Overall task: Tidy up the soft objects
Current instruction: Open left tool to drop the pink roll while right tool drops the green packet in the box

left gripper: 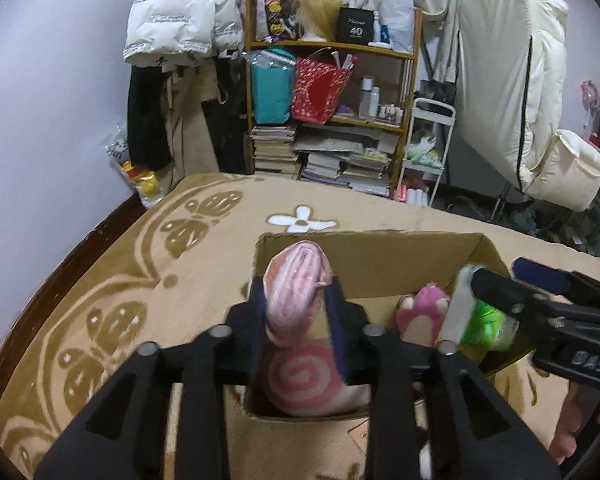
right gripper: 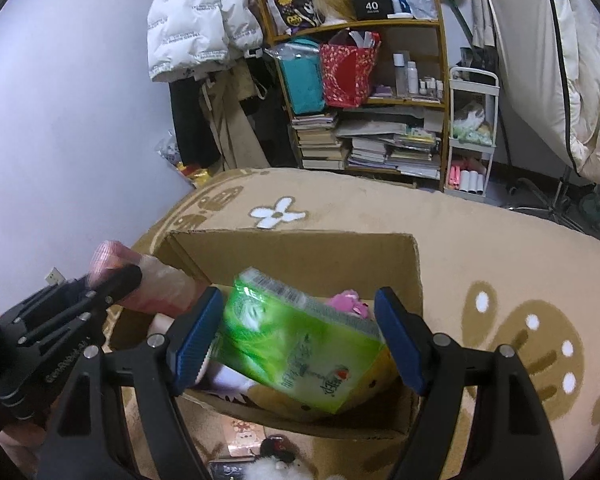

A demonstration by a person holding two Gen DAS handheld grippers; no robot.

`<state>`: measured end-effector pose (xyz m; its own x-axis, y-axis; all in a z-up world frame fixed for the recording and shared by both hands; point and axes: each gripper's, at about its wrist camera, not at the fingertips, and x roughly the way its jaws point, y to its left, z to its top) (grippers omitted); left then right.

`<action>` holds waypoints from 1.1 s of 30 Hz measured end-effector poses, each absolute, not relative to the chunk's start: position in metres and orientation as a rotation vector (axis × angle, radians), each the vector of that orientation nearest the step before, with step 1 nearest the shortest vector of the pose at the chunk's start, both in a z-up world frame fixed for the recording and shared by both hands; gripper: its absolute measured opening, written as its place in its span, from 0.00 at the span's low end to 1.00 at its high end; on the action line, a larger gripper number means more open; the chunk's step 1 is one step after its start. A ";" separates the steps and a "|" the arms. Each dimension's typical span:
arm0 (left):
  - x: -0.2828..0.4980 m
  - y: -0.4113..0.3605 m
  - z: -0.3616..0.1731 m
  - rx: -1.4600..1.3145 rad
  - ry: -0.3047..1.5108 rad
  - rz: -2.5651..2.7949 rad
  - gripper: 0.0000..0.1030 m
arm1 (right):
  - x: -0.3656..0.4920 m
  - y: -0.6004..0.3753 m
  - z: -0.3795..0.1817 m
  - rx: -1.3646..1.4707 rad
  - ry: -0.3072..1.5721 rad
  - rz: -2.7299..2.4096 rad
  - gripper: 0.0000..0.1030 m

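An open cardboard box (left gripper: pixel 380 256) (right gripper: pixel 300 252) sits on a tan patterned rug. My left gripper (left gripper: pixel 298 300) is shut on a pink striped soft roll (left gripper: pixel 300 280) and holds it over the box's left side; the roll also shows in the right wrist view (right gripper: pixel 156 280). My right gripper (right gripper: pixel 300 332) is shut on a green tissue pack (right gripper: pixel 296 340) and holds it over the box's right side; the pack also shows in the left wrist view (left gripper: pixel 484 320). A pink paw plush (left gripper: pixel 420 312) (right gripper: pixel 348 300) lies inside the box.
A wooden shelf (left gripper: pixel 332 48) with bags and books stands behind the rug, with a white cart (left gripper: pixel 428 148) beside it. Coats hang at the left. Small toys and cards (right gripper: pixel 260 452) lie on the rug in front of the box.
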<state>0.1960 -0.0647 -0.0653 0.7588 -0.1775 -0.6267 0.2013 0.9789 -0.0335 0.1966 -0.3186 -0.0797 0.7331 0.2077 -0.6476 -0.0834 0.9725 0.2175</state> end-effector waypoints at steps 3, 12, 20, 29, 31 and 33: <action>0.194 -0.060 -0.065 0.036 0.687 -0.181 0.77 | 0.189 -0.318 -0.072 0.178 0.701 0.151 0.97; 0.175 -0.042 -0.044 0.022 0.623 -0.087 1.00 | 0.170 -0.322 -0.059 0.189 0.702 0.141 1.00; 0.153 -0.037 -0.029 0.046 0.604 -0.083 1.00 | 0.151 -0.329 -0.052 0.206 0.700 0.130 1.00; 0.126 -0.034 -0.033 0.034 0.651 -0.110 1.00 | 0.130 -0.330 -0.054 0.216 0.720 0.134 1.00; 0.120 -0.034 -0.035 0.038 0.667 -0.124 1.00 | 0.123 -0.330 -0.057 0.224 0.728 0.135 1.00; 0.114 -0.036 -0.037 0.037 0.680 -0.135 1.00 | 0.116 -0.330 -0.062 0.230 0.735 0.137 1.00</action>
